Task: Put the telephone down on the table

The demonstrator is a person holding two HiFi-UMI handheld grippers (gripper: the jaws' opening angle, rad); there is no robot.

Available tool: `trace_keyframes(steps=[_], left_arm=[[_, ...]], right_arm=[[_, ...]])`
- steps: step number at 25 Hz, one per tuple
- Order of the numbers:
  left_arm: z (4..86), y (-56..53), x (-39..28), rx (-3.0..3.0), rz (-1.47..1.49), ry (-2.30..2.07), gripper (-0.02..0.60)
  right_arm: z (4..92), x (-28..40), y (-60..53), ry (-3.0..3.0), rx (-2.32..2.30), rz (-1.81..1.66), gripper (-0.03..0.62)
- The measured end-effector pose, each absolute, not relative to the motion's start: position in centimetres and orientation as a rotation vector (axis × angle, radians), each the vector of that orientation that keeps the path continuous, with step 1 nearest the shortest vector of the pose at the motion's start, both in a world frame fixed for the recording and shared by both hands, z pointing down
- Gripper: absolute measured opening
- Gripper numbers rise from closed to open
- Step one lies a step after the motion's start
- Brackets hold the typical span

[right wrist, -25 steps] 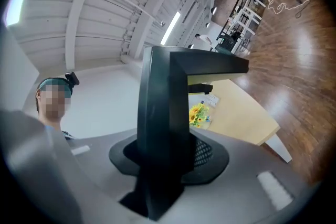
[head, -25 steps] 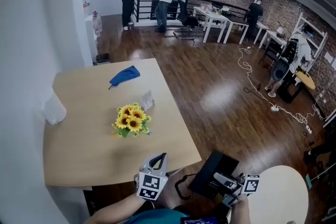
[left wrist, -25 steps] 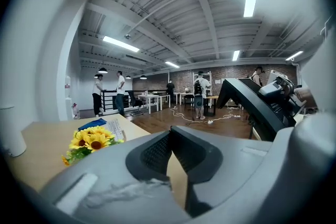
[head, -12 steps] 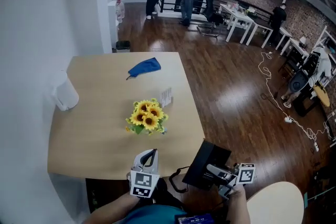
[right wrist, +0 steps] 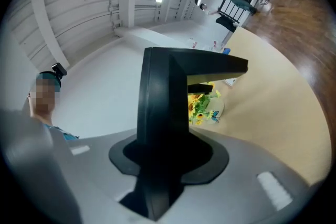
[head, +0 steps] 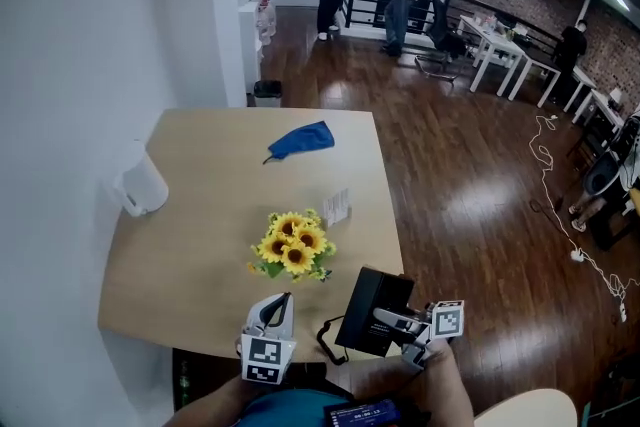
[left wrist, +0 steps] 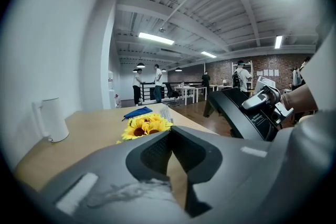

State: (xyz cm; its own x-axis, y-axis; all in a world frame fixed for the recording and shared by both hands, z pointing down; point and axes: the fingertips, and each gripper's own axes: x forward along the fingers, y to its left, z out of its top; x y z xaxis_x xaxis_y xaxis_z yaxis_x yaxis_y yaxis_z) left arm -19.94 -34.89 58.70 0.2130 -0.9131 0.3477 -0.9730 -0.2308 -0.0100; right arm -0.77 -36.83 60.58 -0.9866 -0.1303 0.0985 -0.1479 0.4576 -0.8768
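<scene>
The black telephone (head: 372, 307) hangs at the near right corner of the wooden table (head: 200, 215), with my right gripper (head: 388, 322) shut on it. A black cord (head: 327, 340) loops down from it. In the right gripper view the telephone (right wrist: 163, 92) stands between the jaws and fills the middle. From the left gripper view the telephone (left wrist: 239, 113) shows at the right. My left gripper (head: 281, 300) is at the table's near edge, jaws together, nothing in them.
A bunch of sunflowers (head: 295, 245) stands just beyond the telephone. A small card (head: 337, 207), a blue cloth (head: 300, 140) and a white jug (head: 140, 187) are farther off on the table. A white wall runs along the left, and wooden floor lies to the right.
Both grippers have moved forward toward the table. The telephone, earlier over the floor beside the table, now reaches its near right corner.
</scene>
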Motion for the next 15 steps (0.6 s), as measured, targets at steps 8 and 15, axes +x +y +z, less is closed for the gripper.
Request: trace_keyframes(steps=[8,15], left_arm=[[60.8,-36.2,-21.1,2.137,0.472,-1.856,0.014],[61.7,-36.8,-20.9,2.068,0.507,-1.874,0.014]], right_arm=[[64.3,-2.9,-41.2,-2.617,0.105,1.673,0.149],[68.5,-3.0,-43.5,-2.544,0.060,1.749,0.149]])
